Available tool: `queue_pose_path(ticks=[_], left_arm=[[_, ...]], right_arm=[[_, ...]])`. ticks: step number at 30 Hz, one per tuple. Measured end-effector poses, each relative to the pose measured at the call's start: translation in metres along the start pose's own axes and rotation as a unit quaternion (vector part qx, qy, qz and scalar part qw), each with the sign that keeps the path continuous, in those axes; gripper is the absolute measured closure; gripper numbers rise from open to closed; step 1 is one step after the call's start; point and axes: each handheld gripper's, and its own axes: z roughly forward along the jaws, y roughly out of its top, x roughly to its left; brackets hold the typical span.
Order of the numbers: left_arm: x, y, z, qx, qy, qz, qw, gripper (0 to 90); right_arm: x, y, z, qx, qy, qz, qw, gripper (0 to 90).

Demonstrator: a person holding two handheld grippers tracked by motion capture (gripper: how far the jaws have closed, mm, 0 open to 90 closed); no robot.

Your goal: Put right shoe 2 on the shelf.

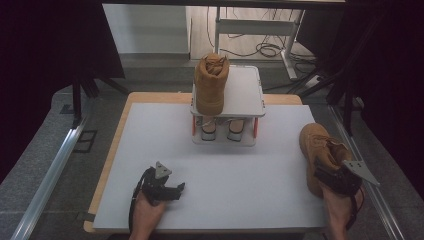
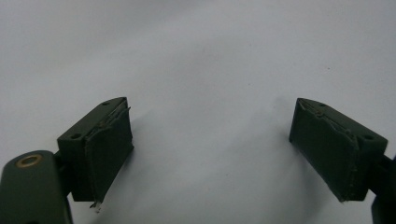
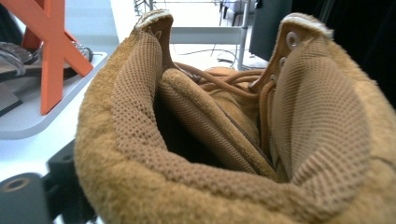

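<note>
Tan boot (image 1: pixel 320 152) is clamped at its collar by the right hand-held gripper (image 1: pixel 334 179); left hand-held gripper (image 1: pixel 172 191) gapes.

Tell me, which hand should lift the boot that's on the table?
Probably the right. The right tool is already at the heel of the boot. The left tool is open over bare table, far from it.

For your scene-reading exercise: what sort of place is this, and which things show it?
Probably a lab or recording workspace, not a home: a white board table ringed by dark curtains, a small shoe rack staged with boots, and loose cables on the floor.
</note>
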Motion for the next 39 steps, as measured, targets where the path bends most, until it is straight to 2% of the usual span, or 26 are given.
queue_pose_path(ticks=[4,10,18,26,34,39], left_arm=[[0.000,0.000,0.000,0.000,0.000,0.000,1.0000,13.2],[0.000,0.000,0.000,0.000,0.000,0.000,1.0000,13.2],[0.000,0.000,0.000,0.000,0.000,0.000,1.0000,13.1],[0.000,0.000,0.000,0.000,0.000,-0.001,1.0000,13.2],[0.000,0.000,0.000,0.000,0.000,-0.001,1.0000,13.2],[0.000,0.000,0.000,0.000,0.000,-0.001,1.0000,13.2]], right_arm=[[0.000,-0.001,-0.002,-0.008,0.005,0.002,1.0000,18.0],[-0.003,-0.001,-0.006,-0.002,0.027,0.013,0.9995,37.3],[0.000,0.000,-0.008,-0.006,0.024,0.003,0.9997,51.8],[-0.004,0.010,-0.014,-0.012,0.028,0.015,0.9994,54.0],[-0.001,0.021,-0.022,-0.027,0.032,0.009,0.9991,55.5],[0.004,0.033,-0.028,-0.049,0.039,0.006,0.9980,55.7]])
